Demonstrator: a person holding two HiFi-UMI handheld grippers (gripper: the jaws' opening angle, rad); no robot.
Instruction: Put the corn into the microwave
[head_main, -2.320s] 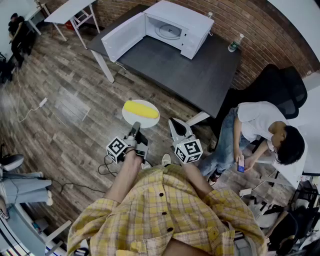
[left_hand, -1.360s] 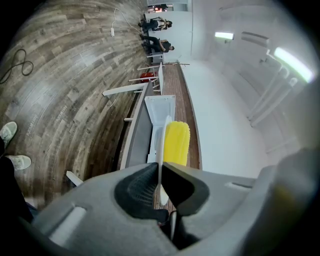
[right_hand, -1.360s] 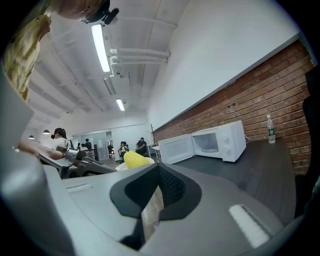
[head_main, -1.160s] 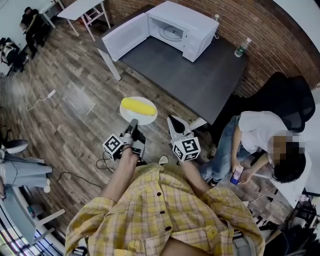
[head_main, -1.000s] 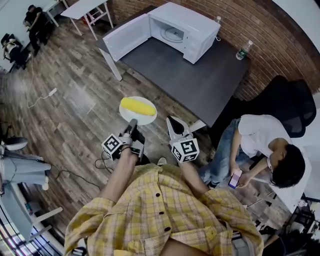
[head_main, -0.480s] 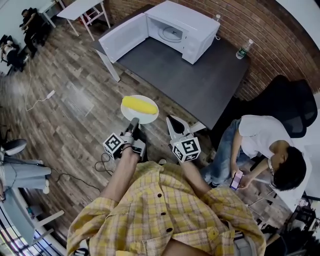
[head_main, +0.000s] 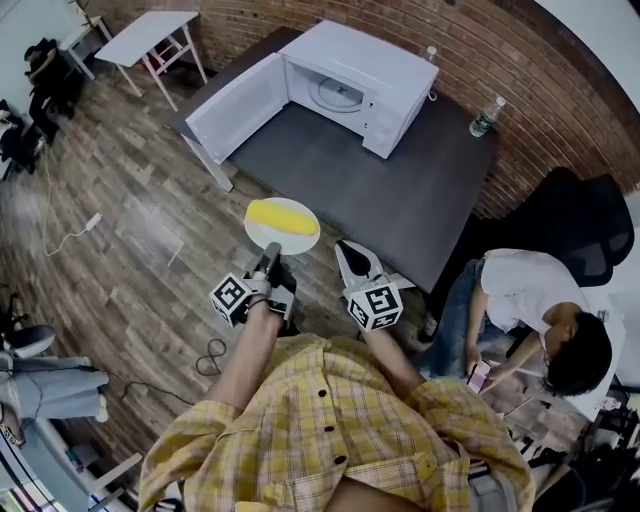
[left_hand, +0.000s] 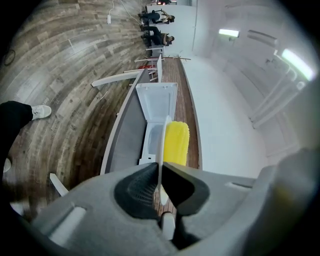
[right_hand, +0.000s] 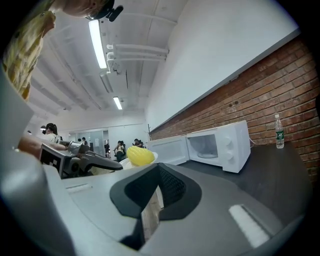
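A yellow corn cob (head_main: 280, 214) lies on a small white plate (head_main: 300, 238) that I hold in the air over the wooden floor. My left gripper (head_main: 271, 252) is shut on the plate's near rim. In the left gripper view the plate (left_hand: 161, 145) is edge-on between the pads, with the corn (left_hand: 176, 143) beside it. The white microwave (head_main: 350, 85) stands on a dark table (head_main: 410, 190) ahead, its door (head_main: 235, 105) swung wide open. My right gripper (head_main: 352, 262) is shut and holds nothing, to the right of the plate. From it I see the corn (right_hand: 140, 155) and the microwave (right_hand: 220, 145).
A person (head_main: 540, 300) sits at the right with a phone, in front of a black chair (head_main: 585, 190). A water bottle (head_main: 482, 117) stands on the table's far right. A white folding table (head_main: 150, 25) is at the back left. Cables lie on the floor (head_main: 120, 230).
I have moved a little closer to the dark table; the microwave now looks nearer. The plate with the corn stays in the left gripper's hold, and the right gripper stays beside it.
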